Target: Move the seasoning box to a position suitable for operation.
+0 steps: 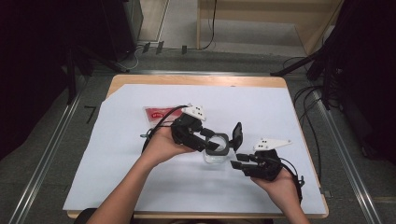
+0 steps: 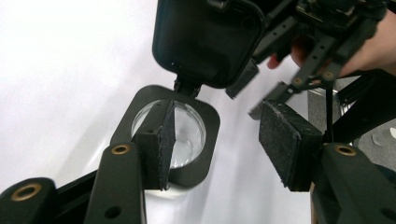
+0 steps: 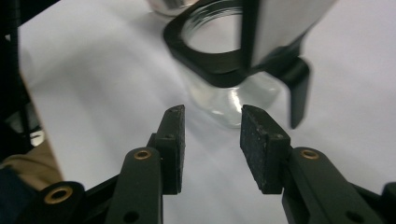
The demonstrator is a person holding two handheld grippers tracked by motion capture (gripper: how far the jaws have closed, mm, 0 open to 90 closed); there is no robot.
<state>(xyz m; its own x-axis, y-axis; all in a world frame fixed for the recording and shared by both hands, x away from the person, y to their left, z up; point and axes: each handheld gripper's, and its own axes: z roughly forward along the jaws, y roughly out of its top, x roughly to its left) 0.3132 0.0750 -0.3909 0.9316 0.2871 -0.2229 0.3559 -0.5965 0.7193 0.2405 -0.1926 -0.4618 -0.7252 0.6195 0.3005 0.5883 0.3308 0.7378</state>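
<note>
A clear glass jar (image 1: 215, 156) with a black square collar (image 2: 211, 122) stands on the white sheet, its black flip lid (image 1: 237, 136) swung up and open. My left gripper (image 1: 211, 140) is open over the jar. In the left gripper view one pad (image 2: 166, 140) hangs over the jar mouth and the other pad (image 2: 284, 140) is outside the collar, clear of it. My right gripper (image 1: 239, 161) is open just right of the jar, low and pointing at the glass (image 3: 232, 101), with nothing between its fingertips (image 3: 261, 140).
A red packet (image 1: 159, 113) lies flat on the white sheet (image 1: 261, 107) behind the left hand. The sheet covers a wooden table (image 1: 196, 80). Cables trail from both grippers, and metal rails run along the floor on either side.
</note>
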